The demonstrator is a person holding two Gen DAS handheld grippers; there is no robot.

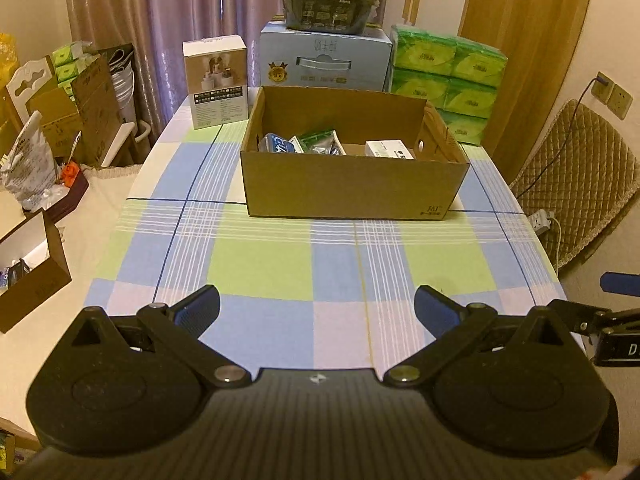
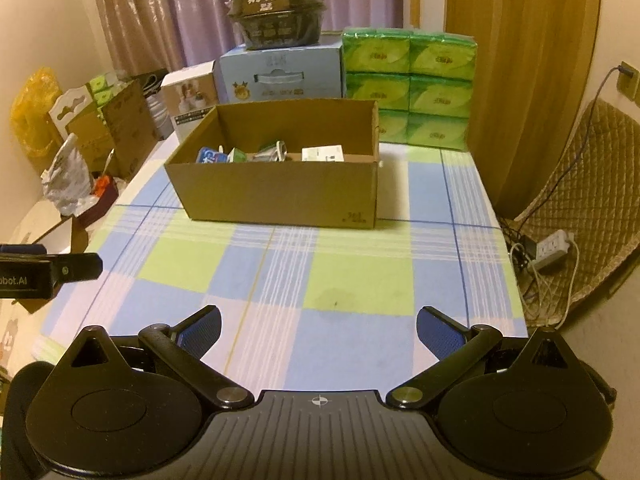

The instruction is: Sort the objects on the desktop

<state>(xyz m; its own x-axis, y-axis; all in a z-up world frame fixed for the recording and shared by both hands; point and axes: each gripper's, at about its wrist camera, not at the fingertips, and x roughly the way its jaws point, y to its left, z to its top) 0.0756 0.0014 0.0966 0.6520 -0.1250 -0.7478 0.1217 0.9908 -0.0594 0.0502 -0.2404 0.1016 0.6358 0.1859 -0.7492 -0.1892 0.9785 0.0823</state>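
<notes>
Left wrist view has the left gripper [image 1: 317,312] level above the cloth [image 1: 260,268], jaws spread wide, holding nothing; the right gripper [image 2: 318,330] sits likewise, wide and empty. Only the right view shows a power strip [image 2: 554,250] at 3 o'clock. At 12 o'clock the box [image 1: 352,190] holds a blue pack [image 1: 276,143], green packet [image 1: 320,141] and white carton [image 1: 390,149].
</notes>
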